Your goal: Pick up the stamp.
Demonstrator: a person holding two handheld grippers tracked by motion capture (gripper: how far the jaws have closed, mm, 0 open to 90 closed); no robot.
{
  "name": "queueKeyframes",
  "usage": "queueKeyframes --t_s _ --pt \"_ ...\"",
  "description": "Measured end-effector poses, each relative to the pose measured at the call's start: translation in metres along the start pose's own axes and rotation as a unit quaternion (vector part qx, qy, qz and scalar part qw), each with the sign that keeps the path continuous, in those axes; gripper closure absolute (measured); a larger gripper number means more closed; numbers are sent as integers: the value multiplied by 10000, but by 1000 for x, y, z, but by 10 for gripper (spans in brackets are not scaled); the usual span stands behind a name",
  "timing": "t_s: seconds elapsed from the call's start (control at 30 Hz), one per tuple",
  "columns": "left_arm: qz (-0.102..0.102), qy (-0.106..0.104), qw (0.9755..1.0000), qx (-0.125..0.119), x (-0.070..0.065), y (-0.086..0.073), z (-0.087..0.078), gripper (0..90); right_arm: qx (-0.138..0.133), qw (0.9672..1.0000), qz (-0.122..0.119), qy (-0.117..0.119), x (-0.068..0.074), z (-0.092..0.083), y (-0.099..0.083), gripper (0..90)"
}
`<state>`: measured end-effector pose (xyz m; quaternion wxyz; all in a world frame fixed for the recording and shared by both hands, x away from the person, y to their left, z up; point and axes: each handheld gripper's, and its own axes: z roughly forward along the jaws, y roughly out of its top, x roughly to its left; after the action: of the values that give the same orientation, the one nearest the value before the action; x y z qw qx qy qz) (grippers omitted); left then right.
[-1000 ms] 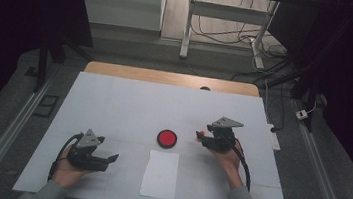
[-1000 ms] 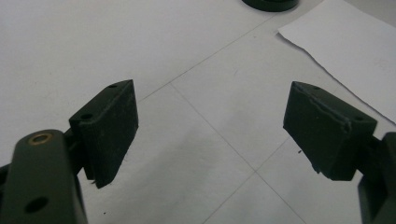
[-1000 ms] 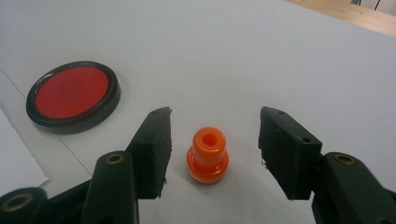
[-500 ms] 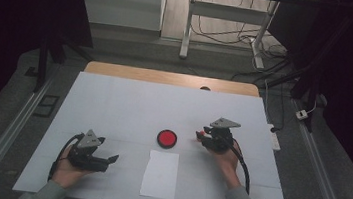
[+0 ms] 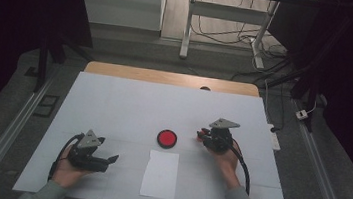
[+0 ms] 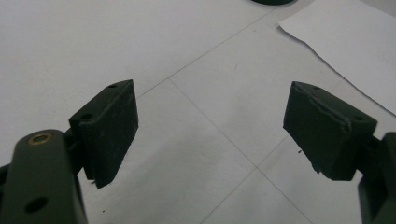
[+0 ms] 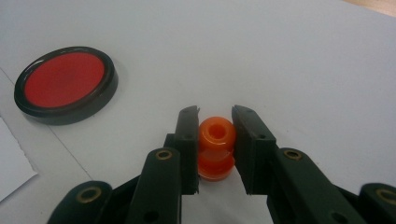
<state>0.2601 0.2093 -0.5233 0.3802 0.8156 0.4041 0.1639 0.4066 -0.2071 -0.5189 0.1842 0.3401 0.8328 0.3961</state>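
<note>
Black rubber pads on the left gripper (image 5: 107, 161) stand wide apart with nothing between them; it rests low at the near left of the table, jaws aimed right toward the white paper sheet (image 5: 160, 174), which lies near but untouched. Moving right, the red disc with a black rim (image 5: 166, 138) sits flat at mid-table, just beyond the sheet's far edge. Further right, the right gripper (image 5: 201, 134) points left at the disc, and its jaws have just been closing: they now press on either side of a small orange spool-shaped piece (image 7: 215, 145), which stands upright on the surface, bore facing up. The held piece lies just right of the disc, apart from it, so the right hand is plainly the nearer one for any placement there; I judge a short carry leftward is what remains.

The white table covering (image 5: 128, 104) is matt, ruled with faint seam lines, with a strip of wood showing at the far edge. Beyond it: dim floor, desk legs, trailing cables.
</note>
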Motion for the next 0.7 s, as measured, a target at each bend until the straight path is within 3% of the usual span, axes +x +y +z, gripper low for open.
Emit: queueKeyframes --t_s 0.7 --pt "-8 12 10000 3 1 -1 0 181 -240 9997 11 47 2 -7 2 716"
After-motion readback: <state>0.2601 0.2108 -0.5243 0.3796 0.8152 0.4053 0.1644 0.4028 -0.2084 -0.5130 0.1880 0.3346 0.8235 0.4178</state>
